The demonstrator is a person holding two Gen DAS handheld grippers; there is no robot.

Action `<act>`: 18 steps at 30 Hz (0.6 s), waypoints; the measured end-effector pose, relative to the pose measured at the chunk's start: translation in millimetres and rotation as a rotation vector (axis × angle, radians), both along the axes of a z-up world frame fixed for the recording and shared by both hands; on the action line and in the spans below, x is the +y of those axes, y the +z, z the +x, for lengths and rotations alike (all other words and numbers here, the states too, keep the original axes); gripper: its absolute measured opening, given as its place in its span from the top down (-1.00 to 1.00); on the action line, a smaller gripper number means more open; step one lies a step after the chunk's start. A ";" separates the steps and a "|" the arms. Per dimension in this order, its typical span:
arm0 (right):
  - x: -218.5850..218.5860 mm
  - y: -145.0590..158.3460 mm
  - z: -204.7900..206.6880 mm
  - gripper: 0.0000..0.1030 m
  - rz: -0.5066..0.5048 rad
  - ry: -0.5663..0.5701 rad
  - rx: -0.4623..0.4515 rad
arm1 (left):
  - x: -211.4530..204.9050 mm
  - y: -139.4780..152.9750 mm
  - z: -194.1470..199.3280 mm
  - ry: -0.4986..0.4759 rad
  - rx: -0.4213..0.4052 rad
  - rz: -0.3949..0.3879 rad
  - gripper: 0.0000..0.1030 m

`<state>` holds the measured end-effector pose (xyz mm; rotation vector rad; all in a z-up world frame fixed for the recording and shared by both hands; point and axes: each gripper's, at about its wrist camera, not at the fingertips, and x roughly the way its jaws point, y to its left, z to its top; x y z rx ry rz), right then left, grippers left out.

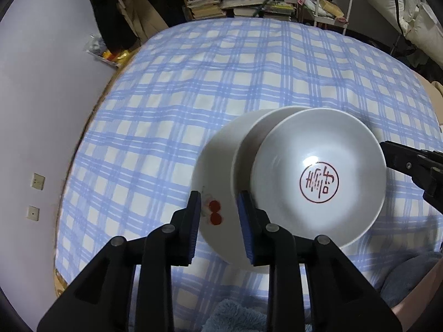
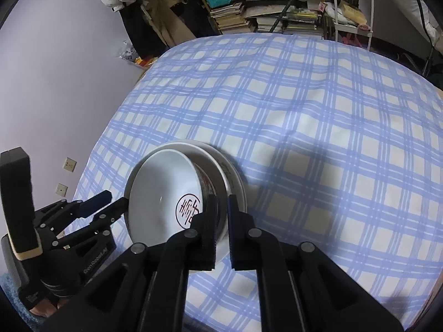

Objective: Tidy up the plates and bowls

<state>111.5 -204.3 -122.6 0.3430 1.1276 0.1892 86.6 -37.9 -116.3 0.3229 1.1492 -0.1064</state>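
Observation:
A white bowl with a red seal mark inside sits tilted in a second white bowl, on a white plate with red dots. My right gripper is shut on the near rim of the seal bowl, one finger inside and one outside. In the left wrist view, the right gripper reaches in from the right edge. My left gripper stands open over the plate's left part, its blue pads pressing on nothing. In the right wrist view, the left gripper has one tip at the bowl's left rim.
The dishes rest on a round table with a blue checked cloth. A purple wall runs along the left. Shelves of stacked books, hanging clothes and a white rack stand beyond the far edge.

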 end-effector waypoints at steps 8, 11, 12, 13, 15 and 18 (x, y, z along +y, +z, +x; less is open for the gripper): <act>-10.5 22.5 -20.8 0.69 -0.027 -0.030 -0.064 | 22.2 37.1 -20.7 0.067 -0.142 -0.030 0.45; -13.1 42.3 -35.0 0.28 -0.062 -0.030 -0.140 | 29.8 57.6 -33.7 0.081 -0.224 -0.063 0.41; -14.1 51.7 -42.1 0.25 -0.076 -0.028 -0.179 | 31.0 62.0 -36.9 0.082 -0.242 -0.069 0.37; -15.2 57.1 -46.6 0.18 -0.078 -0.030 -0.198 | 33.6 69.9 -43.2 0.085 -0.277 -0.082 0.22; -19.7 68.9 -57.0 -0.02 -0.064 -0.038 -0.240 | 36.1 80.4 -52.4 0.085 -0.327 -0.103 0.14; -25.6 84.6 -71.1 -0.21 -0.063 -0.059 -0.301 | 40.5 96.1 -67.9 0.083 -0.399 -0.124 0.14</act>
